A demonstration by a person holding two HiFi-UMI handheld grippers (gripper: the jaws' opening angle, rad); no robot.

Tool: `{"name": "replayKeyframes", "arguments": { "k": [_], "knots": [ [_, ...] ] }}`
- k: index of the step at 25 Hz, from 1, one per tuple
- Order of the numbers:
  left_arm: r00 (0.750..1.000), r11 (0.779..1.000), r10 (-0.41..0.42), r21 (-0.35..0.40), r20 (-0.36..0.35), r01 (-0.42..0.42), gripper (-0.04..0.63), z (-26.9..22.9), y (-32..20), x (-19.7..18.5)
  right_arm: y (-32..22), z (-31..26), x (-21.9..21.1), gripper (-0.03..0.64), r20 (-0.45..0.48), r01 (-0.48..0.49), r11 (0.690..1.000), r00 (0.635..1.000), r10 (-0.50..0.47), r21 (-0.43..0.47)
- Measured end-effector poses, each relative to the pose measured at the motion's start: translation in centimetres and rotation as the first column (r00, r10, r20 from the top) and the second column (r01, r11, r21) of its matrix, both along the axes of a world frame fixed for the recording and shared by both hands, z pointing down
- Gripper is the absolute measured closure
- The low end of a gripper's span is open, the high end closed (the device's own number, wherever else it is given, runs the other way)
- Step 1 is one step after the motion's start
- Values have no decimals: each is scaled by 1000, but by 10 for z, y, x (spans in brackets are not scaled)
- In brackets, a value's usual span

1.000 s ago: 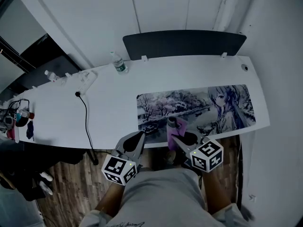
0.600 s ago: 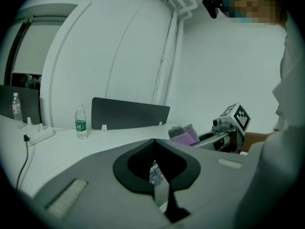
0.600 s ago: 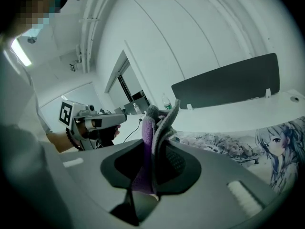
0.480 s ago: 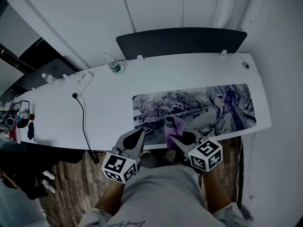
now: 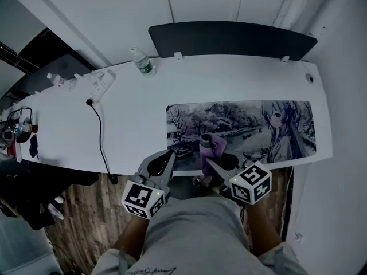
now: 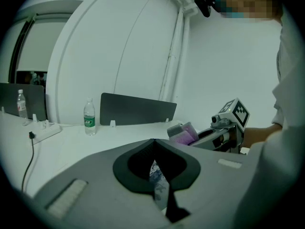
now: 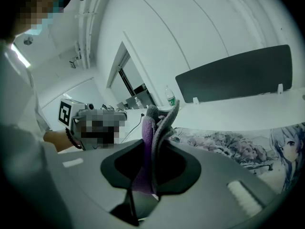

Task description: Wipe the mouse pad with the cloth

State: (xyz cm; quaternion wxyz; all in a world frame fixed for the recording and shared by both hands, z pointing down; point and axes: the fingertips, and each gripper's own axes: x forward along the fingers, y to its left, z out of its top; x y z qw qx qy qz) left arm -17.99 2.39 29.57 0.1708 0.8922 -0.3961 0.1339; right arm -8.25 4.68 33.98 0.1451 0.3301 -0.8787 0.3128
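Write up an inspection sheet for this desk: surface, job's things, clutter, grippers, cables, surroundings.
Surface: white desk, with a dark divider panel along its far edge.
Job's things: printed mouse pad lying flat at the right, by the near edge; purple cloth held over the pad's near edge.
Clutter: water bottle upright near the far edge; power strip to its left; small items at the far left, too small to identify.
Grippers: left hand-held gripper jaws together, empty; right hand-held gripper shut on the cloth.
Cables: black cable runs across the desk and over the near edge.
Surroundings: white wall; wooden floor.
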Motion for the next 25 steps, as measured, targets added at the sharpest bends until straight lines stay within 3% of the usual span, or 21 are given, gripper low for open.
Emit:
{"name": "replayKeyframes", "arguments": {
  "k": [12, 25],
  "knots": [
    [999, 1000, 10, -13, 39, -10, 577, 26, -47, -42, -63, 32, -46, 523, -43, -1, 996, 999, -2, -84],
    [1000, 997, 13, -75, 11, -12, 577, 63, -98, -85, -127, 87, -99, 523, -86, -30, 977, 996, 12, -210]
  ]
}}
